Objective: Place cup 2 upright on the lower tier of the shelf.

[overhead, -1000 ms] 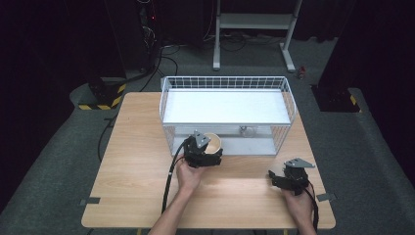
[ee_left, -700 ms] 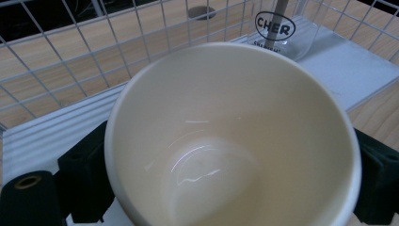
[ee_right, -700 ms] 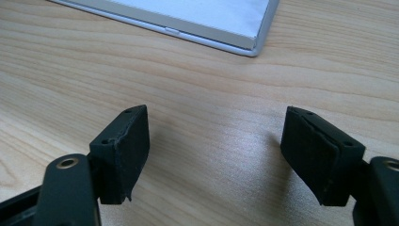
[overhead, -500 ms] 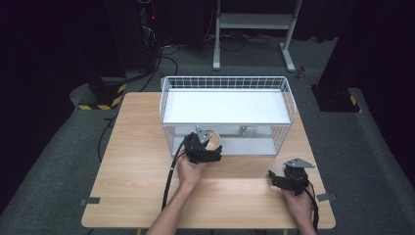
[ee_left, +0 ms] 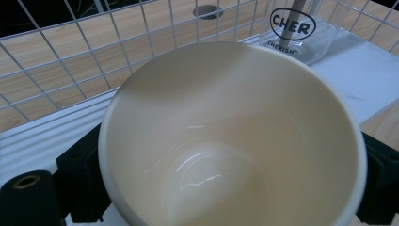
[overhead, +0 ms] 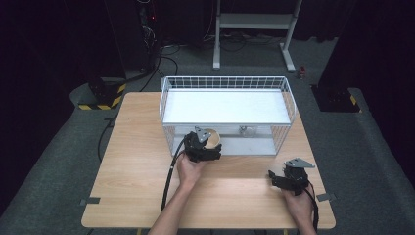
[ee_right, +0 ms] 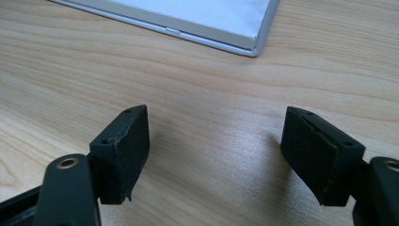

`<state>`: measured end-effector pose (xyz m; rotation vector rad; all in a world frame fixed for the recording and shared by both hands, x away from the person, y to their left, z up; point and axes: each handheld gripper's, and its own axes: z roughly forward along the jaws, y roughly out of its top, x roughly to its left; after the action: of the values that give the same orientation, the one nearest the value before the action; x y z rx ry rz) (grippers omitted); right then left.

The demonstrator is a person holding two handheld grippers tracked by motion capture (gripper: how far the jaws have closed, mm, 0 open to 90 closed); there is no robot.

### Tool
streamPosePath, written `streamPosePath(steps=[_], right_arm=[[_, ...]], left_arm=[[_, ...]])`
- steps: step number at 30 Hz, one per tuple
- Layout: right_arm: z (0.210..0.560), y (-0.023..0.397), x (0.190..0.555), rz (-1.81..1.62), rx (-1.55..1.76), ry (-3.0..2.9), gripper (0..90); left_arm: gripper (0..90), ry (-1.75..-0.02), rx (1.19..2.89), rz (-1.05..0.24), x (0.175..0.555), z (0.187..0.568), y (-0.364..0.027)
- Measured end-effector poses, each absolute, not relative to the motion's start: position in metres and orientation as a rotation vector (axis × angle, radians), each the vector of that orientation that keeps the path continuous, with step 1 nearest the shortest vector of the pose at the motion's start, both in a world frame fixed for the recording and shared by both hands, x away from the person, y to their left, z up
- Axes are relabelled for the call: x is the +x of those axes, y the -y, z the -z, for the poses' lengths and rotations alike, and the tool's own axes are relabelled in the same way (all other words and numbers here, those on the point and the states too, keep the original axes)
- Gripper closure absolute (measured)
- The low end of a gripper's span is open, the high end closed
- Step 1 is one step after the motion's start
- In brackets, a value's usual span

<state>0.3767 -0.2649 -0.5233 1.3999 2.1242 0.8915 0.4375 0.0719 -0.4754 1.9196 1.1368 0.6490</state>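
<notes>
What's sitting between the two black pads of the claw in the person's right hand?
Nothing. In the right gripper view, bare wooden table shows between the open pads of the right claw. The cream cup sits in the left claw.

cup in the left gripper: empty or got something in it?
Empty: the left gripper view shows the cream cup's bare glossy bottom.

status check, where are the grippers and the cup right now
Left gripper shut on cream cup, at the wire rack's lower shelf. Right gripper open, nothing between its jaws, over bare table. Clear glass stands just beyond the cup.
</notes>
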Motion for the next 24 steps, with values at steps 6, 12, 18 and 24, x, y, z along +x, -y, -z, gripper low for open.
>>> streamPosePath(steps=[6, 12, 18, 24], right_arm=[[0.5233, 0.2649, 0.3767, -0.892, 1.400, -2.124, 24.4], [0.5233, 0.2648, 0.3765, -0.892, 1.400, -2.124, 24.4], [0.5233, 0.2648, 0.3766, -0.893, 1.400, -2.124, 24.4], [0.5233, 0.2648, 0.3766, -0.893, 1.400, -2.124, 24.4]], left_arm=[[9.1, -1.143, 1.902, -0.671, 0.4401, 0.4771, -0.0712], [8.8, -1.157, 1.890, -0.668, 0.4397, 0.4765, -0.0712], [0.3, -1.170, 1.880, -0.626, 0.4413, 0.4765, -0.0741], [0.0, -1.169, 1.888, -0.630, 0.4389, 0.4746, -0.0731]])
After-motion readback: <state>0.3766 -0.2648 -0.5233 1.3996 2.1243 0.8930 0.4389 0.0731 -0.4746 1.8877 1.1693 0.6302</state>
